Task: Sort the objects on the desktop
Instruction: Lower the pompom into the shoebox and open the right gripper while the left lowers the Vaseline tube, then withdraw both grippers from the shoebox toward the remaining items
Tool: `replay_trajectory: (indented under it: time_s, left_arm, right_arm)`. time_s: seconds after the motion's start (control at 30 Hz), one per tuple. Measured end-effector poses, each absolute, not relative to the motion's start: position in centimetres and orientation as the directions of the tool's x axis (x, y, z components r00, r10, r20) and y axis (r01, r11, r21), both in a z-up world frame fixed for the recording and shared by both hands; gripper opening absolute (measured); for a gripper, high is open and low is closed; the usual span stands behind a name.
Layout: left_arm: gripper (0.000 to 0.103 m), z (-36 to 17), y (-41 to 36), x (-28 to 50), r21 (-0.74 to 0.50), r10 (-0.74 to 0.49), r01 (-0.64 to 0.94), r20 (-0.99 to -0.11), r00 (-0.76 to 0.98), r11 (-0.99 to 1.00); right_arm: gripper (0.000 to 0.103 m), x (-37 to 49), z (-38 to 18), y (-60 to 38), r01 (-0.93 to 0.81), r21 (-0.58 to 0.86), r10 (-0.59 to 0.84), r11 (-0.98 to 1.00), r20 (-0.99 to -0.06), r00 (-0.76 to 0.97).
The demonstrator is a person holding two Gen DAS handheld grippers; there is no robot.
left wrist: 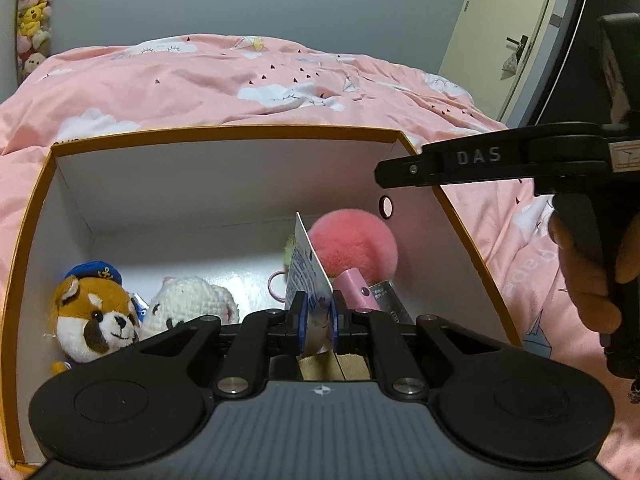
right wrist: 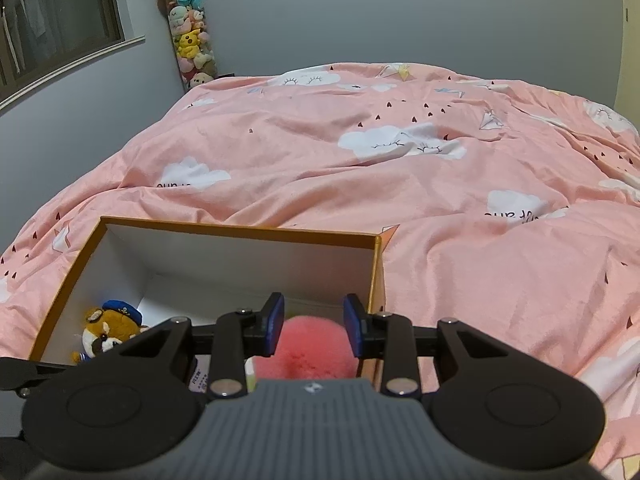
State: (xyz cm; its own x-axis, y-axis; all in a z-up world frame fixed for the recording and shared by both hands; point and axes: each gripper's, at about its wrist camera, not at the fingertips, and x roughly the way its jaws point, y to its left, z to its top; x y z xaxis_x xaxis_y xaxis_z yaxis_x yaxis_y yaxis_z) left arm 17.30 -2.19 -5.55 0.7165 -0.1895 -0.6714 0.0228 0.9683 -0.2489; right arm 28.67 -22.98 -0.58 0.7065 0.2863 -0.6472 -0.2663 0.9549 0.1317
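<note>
Left gripper (left wrist: pixel 316 318) clamped on one carded item (left wrist: pixel 306 270) over the box (left wrist: pixel 224 133); right gripper (right wrist: pixel 314 330) jaws apart above one pink pompom (right wrist: pixel 316 350), not pressing it; inside too, one raccoon plush (left wrist: pixel 98 314), one white plush (left wrist: pixel 192 300); hand (left wrist: pixel 592 276) gripping right handle; pink duvet (right wrist: pixel 440 184) beneath, grey walls.

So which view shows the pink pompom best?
The left wrist view: the pompom shows nearly whole inside the box, behind a card. In the right wrist view the right gripper hides its lower part, and only the top shows between the fingers.
</note>
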Motion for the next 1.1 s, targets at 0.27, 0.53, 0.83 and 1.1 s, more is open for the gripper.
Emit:
replay_trajectory:
  time_s: [0.27,0.53,0.83,1.1]
  left_arm:
    - [0.025,-4.0,-2.2,15.8,-0.240,-0.150,-0.012,-0.644,0.751,0.971]
    - [0.025,-1.0,-2.4,12.7,-0.225,-0.082,-0.067,-0.590,0.803,0.972]
    - [0.025,0.5,-3.5,8.5,-0.157,0.025,-0.145,-0.590,0.807,0.977]
    - [0.025,-0.7,-4.4,4.9,-0.173,-0.042,-0.115,-0.708,0.705,0.978]
  right_arm:
    - [0.040,27.0,-0.2,-23.5,-0.260,0.152,0.295,0.954,-0.649,0.701]
    - [0.069,23.8,0.9,-23.1,-0.348,0.155,0.367,0.924,-0.609,0.703]
    - [0.087,18.4,1.8,-22.8,-0.405,0.140,0.415,0.903,-0.527,0.742]
    - [0.087,12.8,-1.0,-22.9,-0.409,0.187,0.430,0.893,-0.624,0.653]
